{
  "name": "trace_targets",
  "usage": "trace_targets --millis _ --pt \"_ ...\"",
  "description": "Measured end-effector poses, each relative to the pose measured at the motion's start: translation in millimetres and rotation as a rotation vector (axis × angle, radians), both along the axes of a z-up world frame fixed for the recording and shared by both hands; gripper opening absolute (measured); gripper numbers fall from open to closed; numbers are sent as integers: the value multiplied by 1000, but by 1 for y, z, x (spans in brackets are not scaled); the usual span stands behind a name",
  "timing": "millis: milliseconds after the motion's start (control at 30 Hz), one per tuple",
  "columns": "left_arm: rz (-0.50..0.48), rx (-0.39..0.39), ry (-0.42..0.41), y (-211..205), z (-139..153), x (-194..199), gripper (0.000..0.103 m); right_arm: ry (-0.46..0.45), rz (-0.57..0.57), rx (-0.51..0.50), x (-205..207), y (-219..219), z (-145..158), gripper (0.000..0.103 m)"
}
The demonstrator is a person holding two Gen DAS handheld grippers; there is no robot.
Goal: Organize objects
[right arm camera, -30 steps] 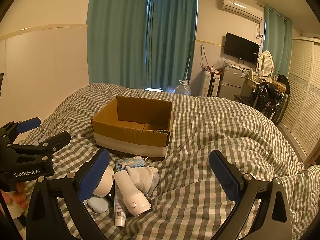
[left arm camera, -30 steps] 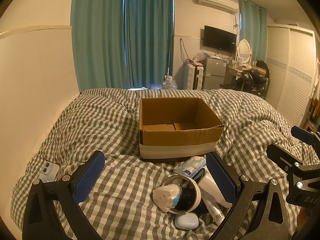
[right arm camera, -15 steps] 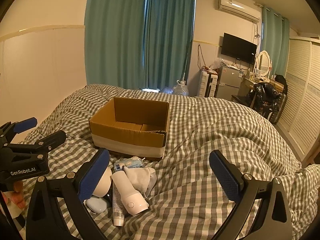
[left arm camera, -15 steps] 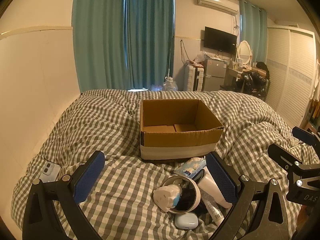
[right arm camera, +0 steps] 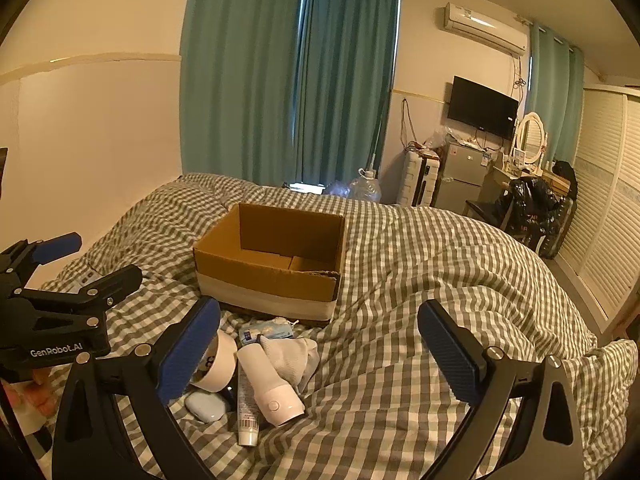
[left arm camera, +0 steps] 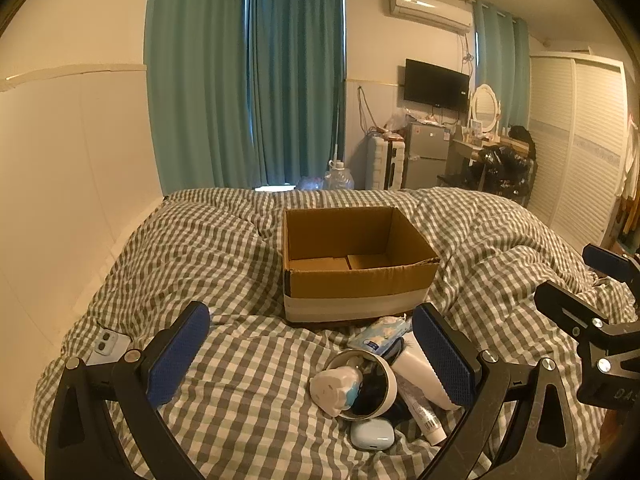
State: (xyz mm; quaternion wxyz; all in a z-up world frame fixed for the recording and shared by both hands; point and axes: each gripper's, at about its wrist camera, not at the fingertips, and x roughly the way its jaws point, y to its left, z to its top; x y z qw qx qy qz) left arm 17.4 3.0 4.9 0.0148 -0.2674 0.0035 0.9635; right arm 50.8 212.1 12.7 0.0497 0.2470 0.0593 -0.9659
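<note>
Both tongs, left (left arm camera: 312, 354) and right (right arm camera: 320, 344), are held wide open and empty above the clutter (right arm camera: 256, 372), presumably for loading the empty box (left arm camera: 352, 264).

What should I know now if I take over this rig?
Left gripper: open, holds nothing.
Right gripper: open, holds nothing.
The cardboard box stands on the checked blanket, nothing visible inside.
In front of it lies a pile: cup, white bottle, tube, tissue pack, small blue case, white cloth.
Done: nothing visible. Left: move the pile into the box.
</note>
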Motion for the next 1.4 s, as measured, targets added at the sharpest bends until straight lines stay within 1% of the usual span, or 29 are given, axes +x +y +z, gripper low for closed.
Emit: trace_targets --millis 167,300,567,633,800,967,1067,1167,1233,1300,1367,1400 --pt "1 1 0 -1 1 2 103 16 25 1 6 -7 8 100" --pt "5 -2 -14 -2 -4 0 103 -5 22 2 2 -7 -1 100" --pt "7 -3 -108 -5 -38 -14 103 -94 18 -4 -18 -2 -33 95" --pt "2 2 -133 -4 -47 -17 103 -114 22 -6 -21 -2 -38 91" --pt "-16 -37 -192 3 -72 -24 103 -164 37 -3 -28 -4 -55 89" --pt "-61 -81 -238 15 -91 -31 103 -271 72 19 -42 -13 -92 81" --pt "-83 -93 -277 19 -102 -37 101 -326 89 23 -50 -14 -109 74" --pt "-85 -81 -326 17 -113 -45 97 -358 101 18 -55 -14 -119 69" --pt "-87 -73 -355 17 -119 -53 93 -385 113 12 -58 -15 -125 63" --pt "-98 -51 -389 17 -125 -62 85 -416 126 9 -61 -17 -131 57" --pt "-98 -49 -408 20 -129 -69 85 -446 137 9 -65 -19 -136 53" --pt "-104 -55 -412 22 -131 -70 80 -459 140 10 -67 -19 -139 51"
